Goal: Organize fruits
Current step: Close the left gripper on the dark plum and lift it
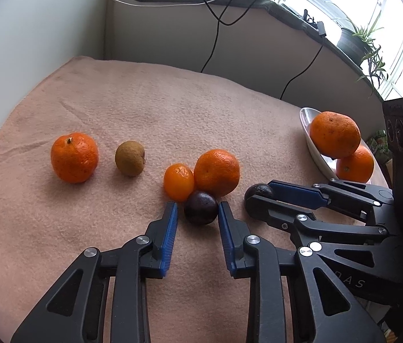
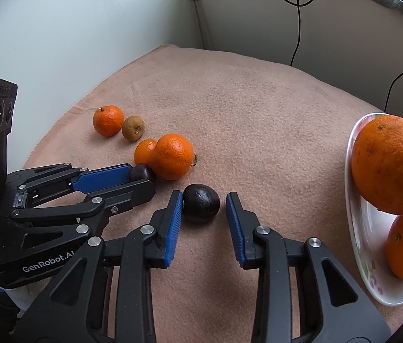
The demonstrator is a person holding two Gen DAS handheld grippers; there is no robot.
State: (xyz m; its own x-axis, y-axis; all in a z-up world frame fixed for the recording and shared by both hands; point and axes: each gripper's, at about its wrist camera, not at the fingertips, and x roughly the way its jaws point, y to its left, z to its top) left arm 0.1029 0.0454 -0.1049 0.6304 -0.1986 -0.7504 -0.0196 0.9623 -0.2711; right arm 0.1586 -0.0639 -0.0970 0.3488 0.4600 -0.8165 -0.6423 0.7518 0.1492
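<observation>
My left gripper (image 1: 198, 206) is open, its jaws on either side of a dark purple fruit (image 1: 200, 207) that lies on the cloth against a small orange (image 1: 178, 182) and a large orange (image 1: 217, 172). My right gripper (image 2: 204, 198) is open around a second dark fruit (image 2: 201, 203), whose left side touches the left pad. That gripper also shows in the left wrist view (image 1: 261, 195). A white plate (image 2: 354, 228) at the right holds two oranges (image 2: 391, 164). An orange (image 1: 74, 157) and a brown kiwi-like fruit (image 1: 130, 158) lie further left.
A pinkish cloth (image 1: 172, 108) covers the table. Walls stand behind, with hanging cables (image 1: 215, 37). A window ledge with a potted plant (image 1: 358, 40) runs along the back right.
</observation>
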